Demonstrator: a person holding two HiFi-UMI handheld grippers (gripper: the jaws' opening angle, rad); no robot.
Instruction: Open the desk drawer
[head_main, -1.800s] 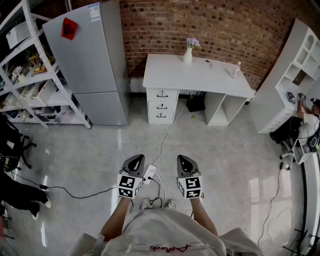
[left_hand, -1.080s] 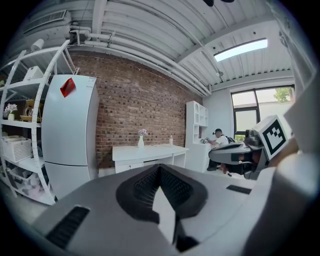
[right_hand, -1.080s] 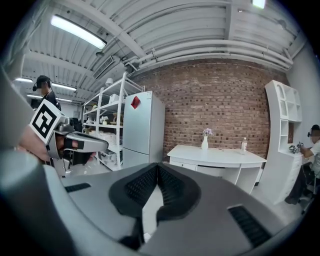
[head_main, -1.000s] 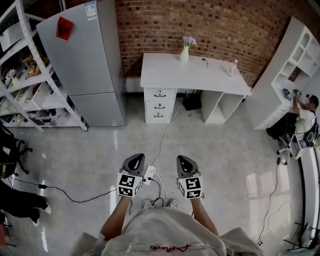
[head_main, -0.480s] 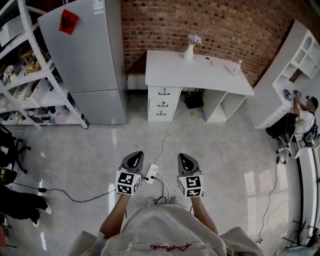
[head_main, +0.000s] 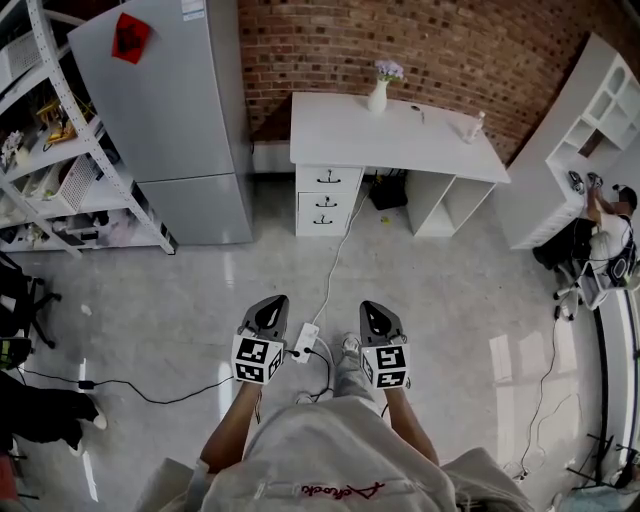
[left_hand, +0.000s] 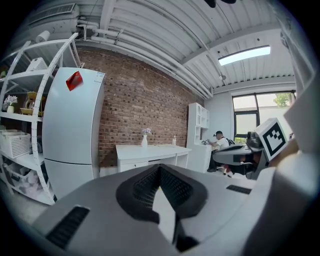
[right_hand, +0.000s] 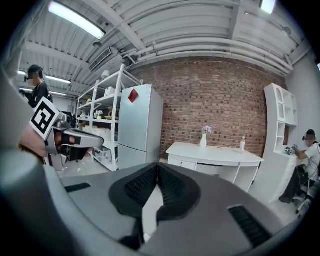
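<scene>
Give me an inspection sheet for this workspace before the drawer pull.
Surface: white desk top carries a vase of flowers and a small bottle.
Job's things: three drawers at the desk's fridge-side end, all shut, far from both grippers.
Clutter: dark object under the desk.
Grippers: left gripper and right gripper both shut, empty.
Cables: white cable from a power strip toward the desk; black cable on the floor.
Surroundings: fridge, shelving rack, white bookcase, seated person.
</scene>
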